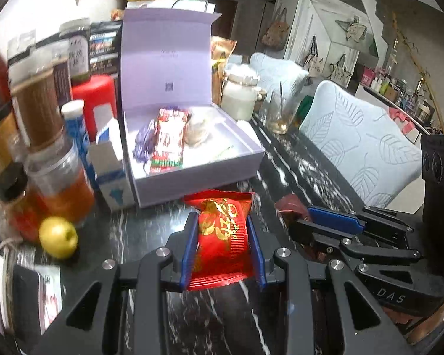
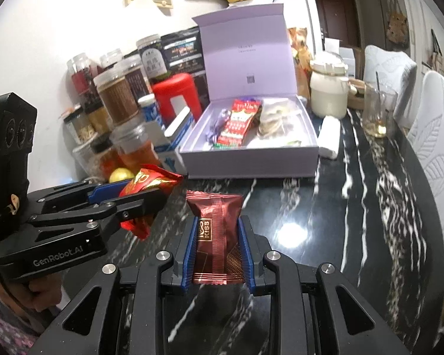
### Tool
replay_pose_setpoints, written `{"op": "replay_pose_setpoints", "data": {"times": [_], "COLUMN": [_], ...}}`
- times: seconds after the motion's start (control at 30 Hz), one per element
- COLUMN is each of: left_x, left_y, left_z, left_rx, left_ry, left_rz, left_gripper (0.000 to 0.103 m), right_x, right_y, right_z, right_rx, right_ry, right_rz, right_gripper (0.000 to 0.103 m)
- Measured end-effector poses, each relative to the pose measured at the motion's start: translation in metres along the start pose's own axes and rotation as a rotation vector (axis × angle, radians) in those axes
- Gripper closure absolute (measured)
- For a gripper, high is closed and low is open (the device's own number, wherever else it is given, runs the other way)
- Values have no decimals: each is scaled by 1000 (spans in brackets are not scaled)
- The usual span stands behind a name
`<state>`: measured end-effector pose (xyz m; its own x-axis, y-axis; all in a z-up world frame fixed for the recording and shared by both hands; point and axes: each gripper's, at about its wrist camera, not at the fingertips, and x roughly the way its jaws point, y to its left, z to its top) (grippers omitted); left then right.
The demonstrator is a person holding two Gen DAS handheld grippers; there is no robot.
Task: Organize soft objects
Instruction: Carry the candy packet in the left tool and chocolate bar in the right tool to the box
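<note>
My left gripper (image 1: 222, 222) is shut on a red snack packet with gold print (image 1: 220, 236), held above the black marble table. In the right wrist view that packet (image 2: 151, 182) shows at the left in the same gripper (image 2: 142, 195). My right gripper (image 2: 217, 227) is shut on a brown "Kiss" snack packet (image 2: 216, 236); the left wrist view shows it (image 1: 290, 207) at the right gripper's tip (image 1: 305, 217). Ahead stands an open lilac box (image 1: 192, 177) (image 2: 245, 165) holding a red-green packet (image 1: 168, 139), a purple wrapper (image 1: 143, 142) and a pale pouch (image 1: 196, 127).
Jars, a red canister (image 1: 94, 94) and a blue-white carton (image 1: 109, 162) crowd the left beside the box. A yellow fruit (image 1: 57, 236) lies near them. A white jar (image 2: 328, 91), a glass (image 2: 377, 112) and pale chairs (image 1: 361, 148) stand to the right. A folded white cloth (image 2: 330, 136) lies beside the box.
</note>
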<state>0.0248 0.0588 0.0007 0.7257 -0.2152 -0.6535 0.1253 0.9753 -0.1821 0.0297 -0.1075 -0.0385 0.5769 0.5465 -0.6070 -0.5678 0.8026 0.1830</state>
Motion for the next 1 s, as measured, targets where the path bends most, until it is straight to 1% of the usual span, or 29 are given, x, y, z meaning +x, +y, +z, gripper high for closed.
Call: {"op": "replay_pose_setpoints", "data": {"times": [0.17, 0.5, 0.83, 1.0], "left_x": [2, 11, 27, 41], "left_y": [-4, -6, 0, 8], "left_z": [22, 60, 101, 124], "left_rx": [22, 44, 33, 30], "left_ry": [-45, -112, -169, -191], "left_rz": [-12, -13, -11, 2], "left_gripper": [71, 71, 71, 71], "right_x": [-1, -5, 1, 10], "right_y": [-8, -22, -37, -45], "right_z": [21, 62, 100, 122], "right_rx": [15, -19, -53, -68], "right_ry": [-37, -103, -155, -181], "right_rz": [1, -20, -14, -5], "right_gripper": [76, 76, 76, 76]}}
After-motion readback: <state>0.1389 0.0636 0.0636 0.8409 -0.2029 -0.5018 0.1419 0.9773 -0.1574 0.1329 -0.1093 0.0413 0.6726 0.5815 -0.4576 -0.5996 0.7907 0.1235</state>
